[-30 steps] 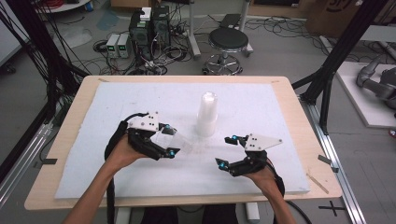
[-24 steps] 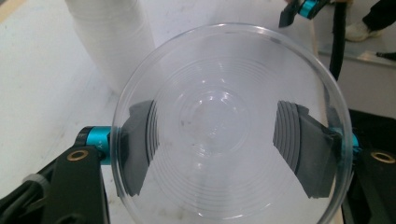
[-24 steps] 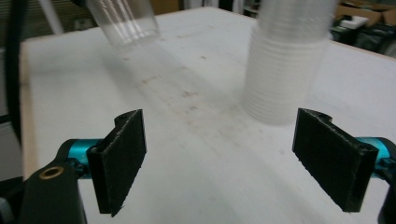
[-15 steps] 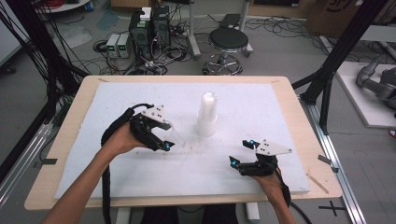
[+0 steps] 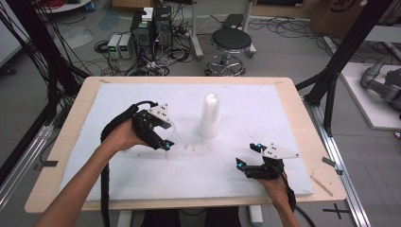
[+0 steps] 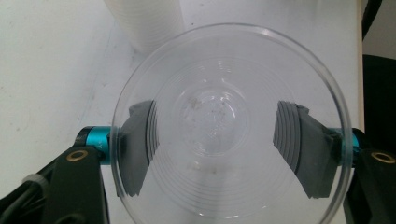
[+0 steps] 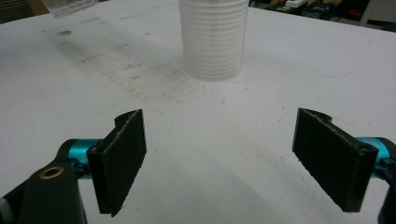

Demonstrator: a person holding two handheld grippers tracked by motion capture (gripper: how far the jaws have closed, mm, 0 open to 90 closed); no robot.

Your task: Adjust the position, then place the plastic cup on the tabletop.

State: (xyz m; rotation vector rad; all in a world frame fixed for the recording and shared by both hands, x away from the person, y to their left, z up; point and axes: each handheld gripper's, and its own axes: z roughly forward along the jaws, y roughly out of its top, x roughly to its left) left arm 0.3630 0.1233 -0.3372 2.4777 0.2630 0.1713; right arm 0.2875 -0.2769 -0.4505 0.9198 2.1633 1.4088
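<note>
A clear plastic cup [image 6: 224,70] is clamped between the jaws of my left gripper [image 6: 217,116], and I look straight into its mouth, with the grey pads showing through its wall. In the high view the left gripper [image 5: 161,135] holds that cup [image 5: 171,133] left of centre, just above the white mat. An upside-down stack of translucent cups [image 5: 209,116] stands at the middle of the table, also close ahead in the right gripper view [image 7: 213,37]. My right gripper [image 5: 247,163] rests near the front right, open with nothing between its jaws [image 7: 219,158].
A white mat [image 5: 265,109] covers the wooden table [image 5: 302,123], with faint smudges in front of the stack. Outside the table stand a stool [image 5: 231,42], computer boxes [image 5: 151,26] with cables, and black frame posts [image 5: 331,71].
The left gripper has lifted and turned with the clear cup, shifting slightly away from the person. The right gripper has drawn back toward the front right edge.
</note>
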